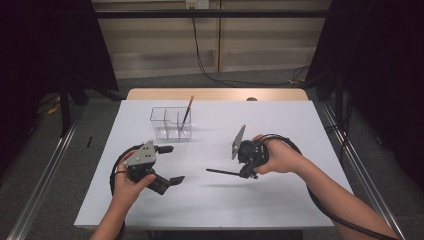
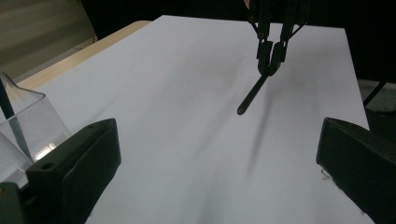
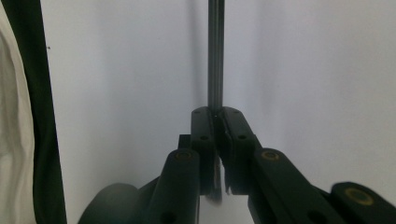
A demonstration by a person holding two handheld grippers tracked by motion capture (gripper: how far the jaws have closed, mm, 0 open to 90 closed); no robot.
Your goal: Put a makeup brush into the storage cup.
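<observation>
Left claw [image 1: 170, 164] wide open, nothing in it, low over white desk [image 1: 215, 200]. Clear organizer [image 1: 171, 123] at back left, brush [image 1: 187, 112] standing inside. Right claw [image 1: 246, 173] clamped on dark pen [image 1: 223, 172], held level above desk; right gripper view: jaws pinching pen [image 3: 215, 56] end. Wood edge, grey floor, black curtains around. No readable writing.

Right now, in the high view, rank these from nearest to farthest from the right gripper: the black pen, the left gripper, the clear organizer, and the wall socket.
1. The black pen: clamped in the right gripper, pointing left.
2. The left gripper: across the white table, lower left.
3. The clear organizer: upper left, holding a brush.
4. The wall socket: top, beyond the table.
</observation>
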